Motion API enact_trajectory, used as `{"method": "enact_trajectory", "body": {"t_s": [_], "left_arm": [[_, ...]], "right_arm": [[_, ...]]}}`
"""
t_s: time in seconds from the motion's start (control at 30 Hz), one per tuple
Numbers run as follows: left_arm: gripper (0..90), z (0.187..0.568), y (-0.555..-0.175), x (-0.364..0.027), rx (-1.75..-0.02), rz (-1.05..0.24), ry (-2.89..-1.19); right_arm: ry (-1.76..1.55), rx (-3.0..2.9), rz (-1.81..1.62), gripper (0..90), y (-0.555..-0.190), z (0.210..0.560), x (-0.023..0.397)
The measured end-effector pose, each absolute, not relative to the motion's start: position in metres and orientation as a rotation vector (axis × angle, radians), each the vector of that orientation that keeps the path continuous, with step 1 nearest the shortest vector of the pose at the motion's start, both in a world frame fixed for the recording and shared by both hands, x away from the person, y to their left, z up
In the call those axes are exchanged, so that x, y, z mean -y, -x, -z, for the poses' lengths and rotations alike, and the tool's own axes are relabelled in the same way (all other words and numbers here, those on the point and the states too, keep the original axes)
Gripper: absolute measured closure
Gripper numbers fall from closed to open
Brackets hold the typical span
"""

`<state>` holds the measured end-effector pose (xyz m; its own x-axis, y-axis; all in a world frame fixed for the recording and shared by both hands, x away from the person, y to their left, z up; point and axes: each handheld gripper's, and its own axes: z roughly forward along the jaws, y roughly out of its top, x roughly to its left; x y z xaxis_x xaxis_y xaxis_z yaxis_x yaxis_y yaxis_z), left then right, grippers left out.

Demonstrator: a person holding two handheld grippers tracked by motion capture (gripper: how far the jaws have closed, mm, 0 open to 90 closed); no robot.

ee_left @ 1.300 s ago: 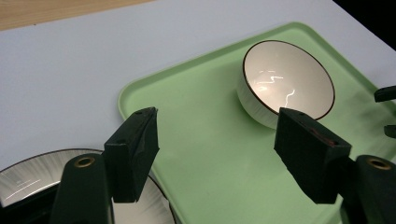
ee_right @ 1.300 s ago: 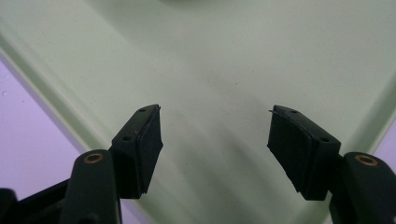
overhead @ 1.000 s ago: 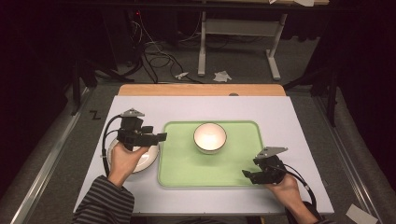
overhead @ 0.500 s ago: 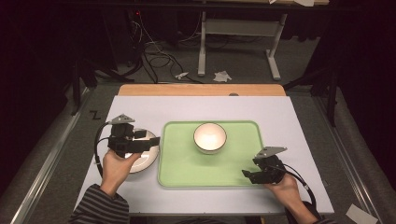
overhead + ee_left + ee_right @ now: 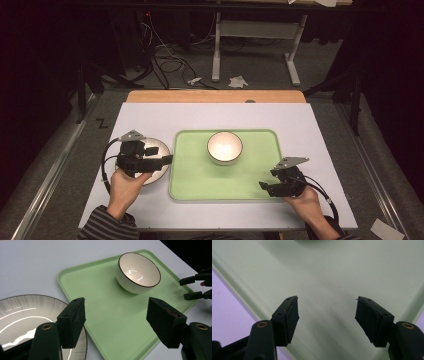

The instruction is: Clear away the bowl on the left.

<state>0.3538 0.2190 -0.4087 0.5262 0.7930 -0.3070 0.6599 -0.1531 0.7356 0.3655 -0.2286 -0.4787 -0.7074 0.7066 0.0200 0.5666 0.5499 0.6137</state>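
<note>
Plate (image 5: 150, 161) flat on the white table (image 5: 150, 120), just left of the green tray (image 5: 200, 182), its rim close to the tray's left edge but not on it. Untouched, as far as can be seen. Hovering over its near part, the left gripper (image 5: 169, 159), jaws spread wide with nothing between them, pointing across toward the tray. Seen likewise along its own jaws (image 5: 115, 322): plate (image 5: 22, 315) low at the left, tray (image 5: 105, 305) ahead. Farther out, a white bowl (image 5: 224, 147) upright on the tray's far half. At the tray's near right corner, the right gripper (image 5: 263, 186), also released and empty, over bare tray (image 5: 324, 272).

Judged from this: bowl already on the tray, plate not yet. Left to do: close on the plate's rim, lift, set it on the free green space beside the bowl.
</note>
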Motion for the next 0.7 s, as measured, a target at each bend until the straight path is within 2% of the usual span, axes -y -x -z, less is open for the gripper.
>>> {"method": "enact_trajectory", "body": {"t_s": [0.07, 0.7], "left_arm": [[32.4, 0.409, -0.35, -0.217, -1.183, -0.221, -1.885], [35.0, 0.419, -0.338, -0.195, -1.084, -0.18, -1.903]], "right_arm": [[-1.073, -2.559, -0.892, 36.4, -0.366, 0.479, 0.229], [-1.071, -2.567, -0.881, 36.4, -0.366, 0.48, 0.228]]}}
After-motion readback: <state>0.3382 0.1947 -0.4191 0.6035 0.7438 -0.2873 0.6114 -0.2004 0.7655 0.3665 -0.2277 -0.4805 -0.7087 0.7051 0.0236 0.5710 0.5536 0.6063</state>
